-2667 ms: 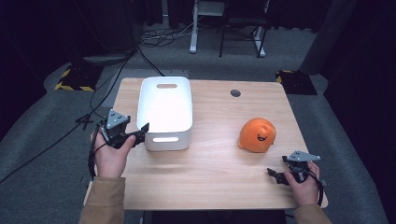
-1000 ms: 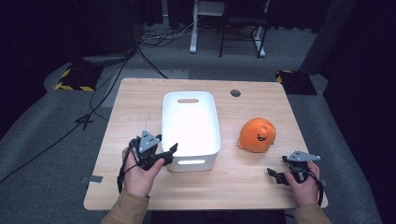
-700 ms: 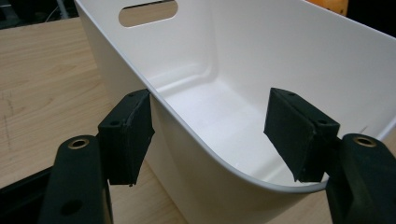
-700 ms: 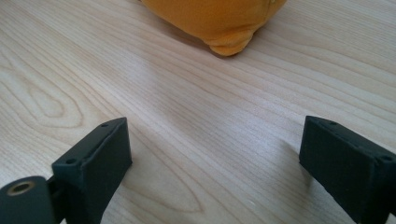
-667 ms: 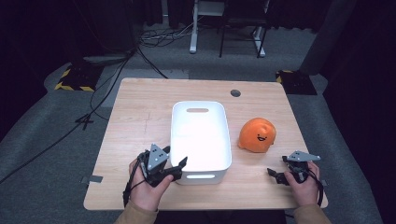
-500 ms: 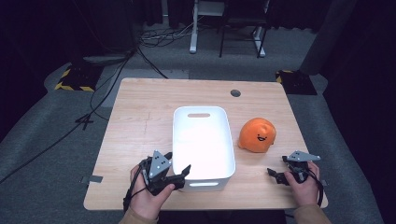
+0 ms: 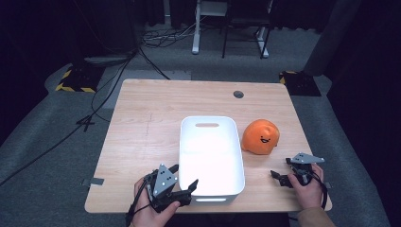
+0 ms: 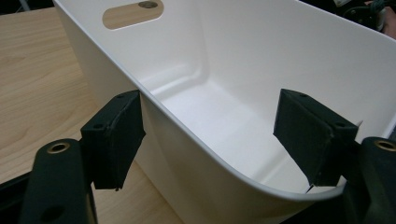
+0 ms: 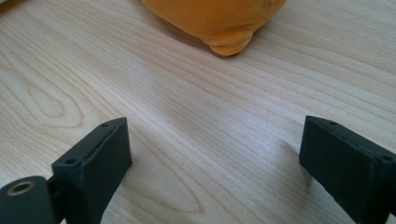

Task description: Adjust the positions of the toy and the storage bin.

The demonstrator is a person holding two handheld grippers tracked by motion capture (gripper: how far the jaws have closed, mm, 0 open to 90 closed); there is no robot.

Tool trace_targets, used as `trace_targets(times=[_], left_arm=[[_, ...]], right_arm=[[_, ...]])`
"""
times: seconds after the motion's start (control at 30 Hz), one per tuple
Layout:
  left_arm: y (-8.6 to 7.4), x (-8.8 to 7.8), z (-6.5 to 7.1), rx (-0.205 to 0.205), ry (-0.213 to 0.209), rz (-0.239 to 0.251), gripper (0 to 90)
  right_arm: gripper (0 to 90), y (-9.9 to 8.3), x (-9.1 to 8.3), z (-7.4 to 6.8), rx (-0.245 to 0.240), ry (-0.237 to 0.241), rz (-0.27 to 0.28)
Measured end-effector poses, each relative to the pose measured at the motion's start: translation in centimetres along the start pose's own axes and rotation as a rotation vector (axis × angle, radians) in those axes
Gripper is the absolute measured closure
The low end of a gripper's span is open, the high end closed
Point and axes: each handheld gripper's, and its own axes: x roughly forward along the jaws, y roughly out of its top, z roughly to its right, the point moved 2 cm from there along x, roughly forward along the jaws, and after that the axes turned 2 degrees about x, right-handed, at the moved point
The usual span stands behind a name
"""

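The left claw [image 8: 205, 140], whose jaws have just been opening, now straddles the near wall of the white bin [image 7: 211, 156] without gripping, leaving it dragged mid-counter [image 7: 142, 123] beside the orange toy [image 7: 260, 136], while the right claw [image 7: 283, 177] rests apart.

Wooden table [image 7: 142, 123] with grommet [image 7: 239, 94], orange smiley plush [image 7: 260, 136], floor cables [image 7: 118, 71], desk legs [image 7: 195, 26].
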Motion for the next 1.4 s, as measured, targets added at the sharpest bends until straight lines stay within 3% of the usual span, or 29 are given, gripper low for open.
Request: trace_targets(times=[0.37, 0.43, 0.5, 0.57, 0.77, 0.83, 0.97, 1.17, 1.4], left_arm=[[-0.1, -0.1, 0.3, -0.001, -0.001, 0.009, 24.1], [-0.1, -0.1, 0.0, 0.005, -0.022, 0.002, 23.0], [0.2, -0.2, -0.5, -0.017, -0.052, 0.001, 21.6], [0.7, -0.5, -0.7, -0.02, -0.055, 0.016, 21.3], [2.2, -1.1, -1.7, 0.002, -0.011, 0.039, 21.5], [2.7, -1.2, -2.8, 0.013, 0.043, 0.037, 21.7], [3.0, -1.2, -4.6, 0.017, 0.092, 0.018, 20.6], [3.1, -1.6, -7.1, -0.015, 0.13, 0.015, 18.6], [2.6, -1.9, -9.4, -0.019, 0.188, 0.004, 18.2]], right_arm=[[9.2, 0.0, 0.0, 0.0, -0.003, 0.001, -0.001], [9.3, 0.0, 0.0, 0.0, -0.003, 0.0, -0.001], [9.3, 0.0, 0.0, 0.0, -0.004, 0.0, -0.001], [9.3, 0.0, 0.0, 0.0, -0.005, 0.0, -0.002], [9.2, 0.0, 0.0, 0.0, 0.0, 0.0, 0.0], [9.2, 0.0, 0.0, 0.0, -0.003, 0.0, -0.001], [9.2, 0.0, 0.0, 0.0, -0.003, 0.0, -0.001], [9.2, 0.0, 0.0, 0.0, -0.005, 0.001, -0.002], [9.2, 0.0, 0.0, 0.0, -0.002, 0.001, -0.001]])
